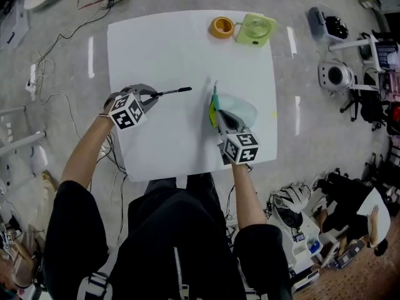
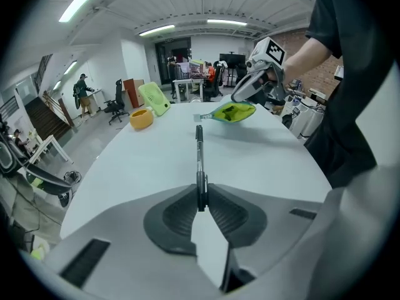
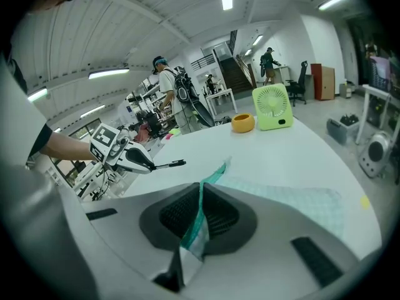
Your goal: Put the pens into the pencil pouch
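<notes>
Outside pencil pouch [image 1: 244, 109], pen [image 1: 176, 92] in left tongs [image 1: 154, 95]

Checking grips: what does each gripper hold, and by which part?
Left gripper pinches a black pen by one end; right gripper clamps the pencil pouch by its teal edge.

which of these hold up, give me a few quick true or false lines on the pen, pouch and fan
1. The left gripper grips a black pen. True.
2. The pen is already inside the pouch. False: it is outside the pouch, held above the table.
3. The right gripper pinches the pouch's edge. True.
4. The green fan is beside the left gripper. False: it stands at the table's far edge, next to an orange bowl.
</notes>
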`<move>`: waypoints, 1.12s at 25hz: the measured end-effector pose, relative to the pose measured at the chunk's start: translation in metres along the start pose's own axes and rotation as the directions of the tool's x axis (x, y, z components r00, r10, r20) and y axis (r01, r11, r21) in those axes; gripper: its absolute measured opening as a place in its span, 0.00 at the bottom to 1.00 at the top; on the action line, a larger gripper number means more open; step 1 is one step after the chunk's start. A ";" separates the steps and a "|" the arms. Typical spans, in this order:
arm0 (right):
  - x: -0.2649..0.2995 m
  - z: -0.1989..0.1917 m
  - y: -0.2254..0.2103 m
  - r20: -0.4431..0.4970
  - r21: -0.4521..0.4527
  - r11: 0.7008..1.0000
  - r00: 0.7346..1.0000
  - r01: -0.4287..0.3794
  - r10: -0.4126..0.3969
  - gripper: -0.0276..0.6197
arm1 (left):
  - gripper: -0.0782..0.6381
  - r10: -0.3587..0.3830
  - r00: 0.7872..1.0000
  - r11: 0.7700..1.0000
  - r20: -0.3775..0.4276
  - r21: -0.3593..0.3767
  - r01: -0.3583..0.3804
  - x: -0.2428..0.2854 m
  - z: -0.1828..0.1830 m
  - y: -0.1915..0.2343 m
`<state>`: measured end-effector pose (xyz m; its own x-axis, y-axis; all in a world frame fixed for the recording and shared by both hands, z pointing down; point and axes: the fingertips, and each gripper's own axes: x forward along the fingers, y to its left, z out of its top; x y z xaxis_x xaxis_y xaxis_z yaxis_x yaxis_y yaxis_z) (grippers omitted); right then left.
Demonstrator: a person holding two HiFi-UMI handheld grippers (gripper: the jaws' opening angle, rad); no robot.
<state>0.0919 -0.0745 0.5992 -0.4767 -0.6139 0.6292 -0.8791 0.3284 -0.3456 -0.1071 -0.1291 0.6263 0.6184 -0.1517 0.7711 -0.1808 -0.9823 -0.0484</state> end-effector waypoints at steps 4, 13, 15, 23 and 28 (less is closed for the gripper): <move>0.001 -0.001 0.000 0.001 0.004 1.000 1.000 -0.002 0.002 0.09 | 0.21 -0.040 0.999 0.999 0.000 0.035 0.040 0.008 0.013 -0.019; 0.003 0.001 0.001 0.009 0.009 1.000 1.000 0.000 0.000 0.09 | 0.21 -0.124 0.992 0.990 -0.002 0.072 0.124 0.028 0.035 -0.050; 0.001 0.001 0.000 0.010 0.012 1.000 1.000 -0.002 0.002 0.08 | 0.21 -0.141 0.990 0.987 0.000 0.080 0.140 0.033 0.042 -0.057; 0.001 0.001 0.000 0.018 0.019 1.000 1.000 -0.004 0.004 0.09 | 0.21 -0.173 0.985 0.981 0.014 0.094 0.171 0.052 0.064 -0.070; 0.000 0.000 0.001 0.017 0.019 1.000 1.000 -0.009 0.008 0.09 | 0.21 -0.184 0.983 0.980 0.028 0.089 0.180 0.063 0.077 -0.077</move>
<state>0.0908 -0.0741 0.5991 -0.4838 -0.6233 0.6144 -0.8747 0.3199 -0.3642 0.0048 -0.0712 0.6303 0.6622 0.0281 0.7488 0.0029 -0.9994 0.0349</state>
